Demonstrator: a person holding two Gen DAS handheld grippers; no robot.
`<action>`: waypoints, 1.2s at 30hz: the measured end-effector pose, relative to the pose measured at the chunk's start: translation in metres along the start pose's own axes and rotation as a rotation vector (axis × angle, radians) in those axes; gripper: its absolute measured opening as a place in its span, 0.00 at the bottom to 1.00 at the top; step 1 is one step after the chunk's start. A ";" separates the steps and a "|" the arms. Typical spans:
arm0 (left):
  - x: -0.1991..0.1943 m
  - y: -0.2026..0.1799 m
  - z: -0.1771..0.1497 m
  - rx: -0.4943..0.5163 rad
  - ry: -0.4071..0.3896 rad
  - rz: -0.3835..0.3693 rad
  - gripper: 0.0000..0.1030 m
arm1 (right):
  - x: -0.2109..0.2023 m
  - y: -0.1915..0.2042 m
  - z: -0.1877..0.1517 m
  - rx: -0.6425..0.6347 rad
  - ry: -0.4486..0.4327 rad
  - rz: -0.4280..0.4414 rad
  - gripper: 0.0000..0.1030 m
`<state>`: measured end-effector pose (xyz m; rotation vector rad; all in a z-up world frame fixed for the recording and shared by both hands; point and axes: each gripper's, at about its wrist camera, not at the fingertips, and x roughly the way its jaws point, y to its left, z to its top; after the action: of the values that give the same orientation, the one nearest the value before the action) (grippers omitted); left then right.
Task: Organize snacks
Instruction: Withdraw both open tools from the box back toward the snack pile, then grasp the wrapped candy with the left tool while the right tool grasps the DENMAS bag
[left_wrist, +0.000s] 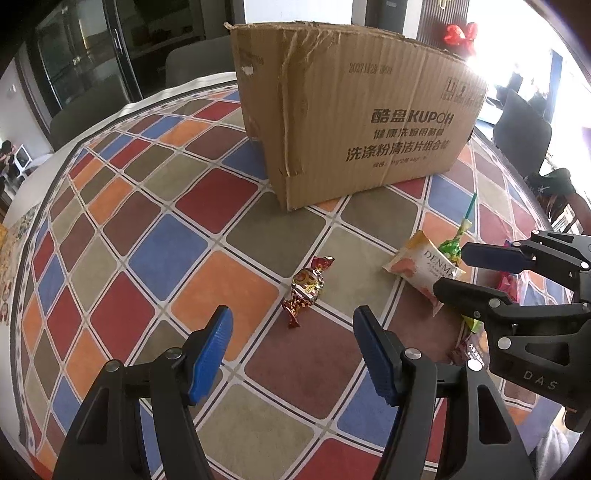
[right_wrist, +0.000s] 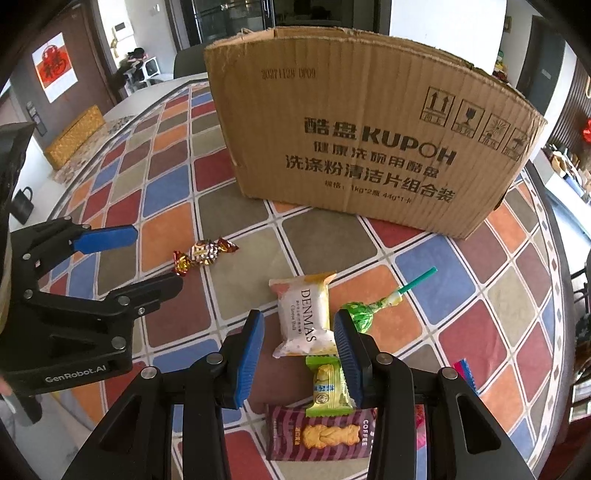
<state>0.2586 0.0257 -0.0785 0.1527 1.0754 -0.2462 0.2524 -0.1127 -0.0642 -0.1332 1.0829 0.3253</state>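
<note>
A gold-and-red wrapped candy (left_wrist: 306, 288) (right_wrist: 205, 254) lies on the checkered tablecloth (left_wrist: 155, 206), just ahead of my left gripper (left_wrist: 293, 332) (right_wrist: 159, 256), which is open and empty. My right gripper (right_wrist: 299, 321) (left_wrist: 448, 269) hovers open over a white DENMAS packet (right_wrist: 303, 321) (left_wrist: 417, 269), one finger on either side, pads not pressing. Beside it lie a green lollipop (right_wrist: 360, 310) (left_wrist: 452, 247), a small green biscuit packet (right_wrist: 327, 384) and a purple coffee biscuit pack (right_wrist: 317, 435). The open cardboard box (left_wrist: 351, 110) (right_wrist: 369, 147) stands behind them.
A pink wrapper (right_wrist: 465, 373) shows past my right finger. A yellow woven box (right_wrist: 74, 136) and a black mug (right_wrist: 22, 205) sit near the table's far left edge. Dark chairs (left_wrist: 521, 125) stand around the table.
</note>
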 end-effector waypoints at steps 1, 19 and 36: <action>0.002 0.000 0.001 0.000 0.002 0.000 0.65 | 0.002 0.000 0.000 0.000 0.003 0.001 0.39; 0.038 0.000 0.016 0.013 0.025 -0.012 0.57 | 0.028 0.000 0.006 0.007 0.051 0.037 0.39; 0.038 -0.004 0.015 -0.017 0.030 -0.031 0.22 | 0.036 -0.003 0.007 0.038 0.043 0.069 0.31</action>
<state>0.2880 0.0138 -0.1047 0.1246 1.1102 -0.2632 0.2742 -0.1072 -0.0928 -0.0694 1.1374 0.3657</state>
